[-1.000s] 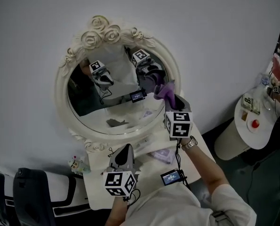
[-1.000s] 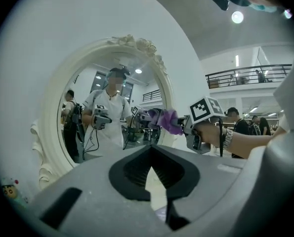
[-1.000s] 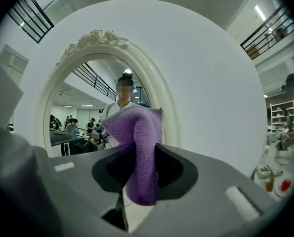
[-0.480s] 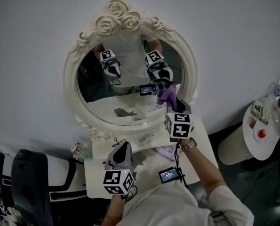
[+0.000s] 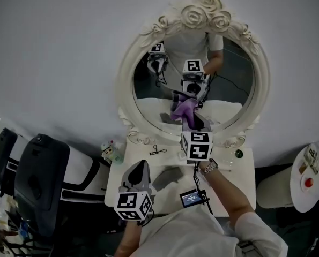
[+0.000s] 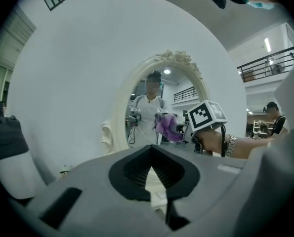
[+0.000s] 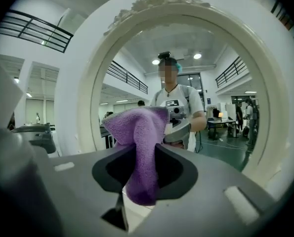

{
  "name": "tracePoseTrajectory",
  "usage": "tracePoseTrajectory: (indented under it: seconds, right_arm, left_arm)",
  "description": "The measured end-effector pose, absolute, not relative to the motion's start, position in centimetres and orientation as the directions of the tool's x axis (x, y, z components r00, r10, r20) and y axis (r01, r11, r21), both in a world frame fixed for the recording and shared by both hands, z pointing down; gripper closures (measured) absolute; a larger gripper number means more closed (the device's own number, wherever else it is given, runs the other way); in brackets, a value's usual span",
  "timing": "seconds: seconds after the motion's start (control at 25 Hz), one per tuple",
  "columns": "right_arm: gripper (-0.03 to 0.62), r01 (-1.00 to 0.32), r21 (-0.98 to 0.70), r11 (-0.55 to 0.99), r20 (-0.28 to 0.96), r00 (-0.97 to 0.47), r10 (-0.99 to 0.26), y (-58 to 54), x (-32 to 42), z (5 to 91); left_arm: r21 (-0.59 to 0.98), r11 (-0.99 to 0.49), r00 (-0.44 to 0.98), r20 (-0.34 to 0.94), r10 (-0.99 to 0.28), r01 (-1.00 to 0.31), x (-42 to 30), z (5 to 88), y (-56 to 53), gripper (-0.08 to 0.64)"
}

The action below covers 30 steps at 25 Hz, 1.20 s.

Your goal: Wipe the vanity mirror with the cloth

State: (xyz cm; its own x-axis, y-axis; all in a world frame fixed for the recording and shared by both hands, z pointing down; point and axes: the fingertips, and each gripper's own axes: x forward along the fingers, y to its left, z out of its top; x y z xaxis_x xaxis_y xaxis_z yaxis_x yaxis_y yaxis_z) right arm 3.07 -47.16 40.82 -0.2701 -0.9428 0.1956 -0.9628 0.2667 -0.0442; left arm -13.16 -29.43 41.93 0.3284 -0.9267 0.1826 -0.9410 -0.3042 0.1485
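The oval vanity mirror [image 5: 229, 74] has a white frame [image 5: 128, 74] topped with moulded roses and stands at the back of the table. My right gripper [image 5: 189, 120] is shut on a purple cloth [image 5: 184, 110]. The cloth meets its own reflection at the lower middle of the glass. In the right gripper view the cloth [image 7: 142, 147] bulges out of the jaws, and the mirror frame [image 7: 82, 93] fills the picture. My left gripper [image 5: 140, 169] hovers low over the table's left half, shut on nothing. From the left gripper view the cloth [image 6: 167, 127] shows against the mirror [image 6: 147, 112].
The white table [image 5: 240, 170] carries a small figurine [image 5: 110, 151], a thin black cord [image 5: 158, 150] and a little green item [image 5: 238, 153]. A black chair [image 5: 38, 175] stands to the left. To the right is a round white side table [image 5: 309, 178].
The head view has swung, so the mirror now sits further right and higher. My right gripper has carried the cloth from the glass's right edge to its lower middle. The left gripper has stayed put.
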Motion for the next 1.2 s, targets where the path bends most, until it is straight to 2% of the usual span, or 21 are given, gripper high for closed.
tracePoseTrajectory:
  seconds: [0.36, 0.64, 0.92, 1.2]
  right_arm:
    - [0.477, -0.891, -0.056, 0.451, 0.205, -0.452, -0.868, -47.7, -9.5, 41.1]
    - [0.477, -0.883, -0.07, 0.465, 0.203, -0.469, -0.86, -48.0, -12.8, 41.2]
    - [0.477, -0.903, -0.095, 0.419, 0.237, -0.43, -0.871, -45.7, -8.7, 42.8]
    - [0.477, -0.975, -0.079, 0.209, 0.266, -0.223, -0.938, -45.0, 3.4, 44.1]
  left_arm:
    - [0.15, -0.11, 0.138, 0.188, -0.972, -0.983, -21.2, 42.2, -26.0, 0.558]
    - [0.163, -0.003, 0.037, 0.205, -0.978, -0.987, -25.5, 42.7, -23.8, 0.557]
    - [0.156, -0.138, 0.17, 0.216, -0.962, -0.978, -22.1, 43.2, -25.7, 0.558]
    - [0.158, -0.36, 0.388, 0.211, -0.897, -0.919, -13.9, 43.4, -28.3, 0.558]
